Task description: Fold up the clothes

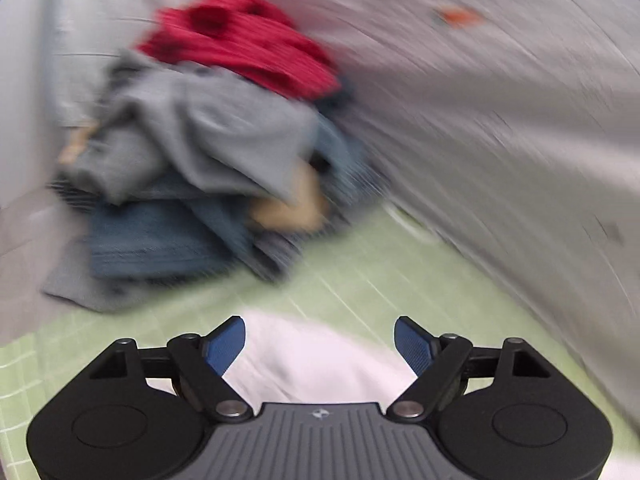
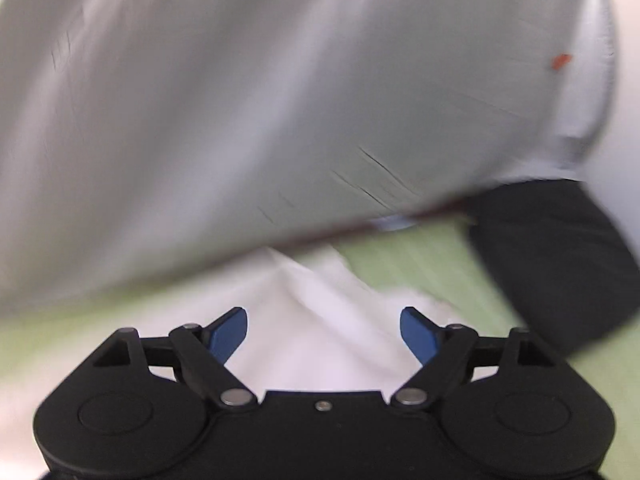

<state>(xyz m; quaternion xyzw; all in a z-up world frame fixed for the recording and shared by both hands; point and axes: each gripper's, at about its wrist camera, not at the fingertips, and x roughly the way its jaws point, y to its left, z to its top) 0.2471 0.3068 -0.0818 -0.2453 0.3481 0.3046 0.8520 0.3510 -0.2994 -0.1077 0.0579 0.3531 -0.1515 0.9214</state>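
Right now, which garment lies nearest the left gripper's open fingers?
The white garment, spread on the green surface between the left gripper jaws. The red, grey and blue clothes sit piled farther off.

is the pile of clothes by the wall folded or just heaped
Heaped, not folded. The pile of clothes lies crumpled and overlapping, a red garment bunched on top of grey and blue ones; blur hides finer detail.

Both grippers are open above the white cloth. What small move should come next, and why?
Probably lower both and close on the white cloth: the left gripper and right gripper are open, holding nothing, with the cloth lying on the green checked sheet.
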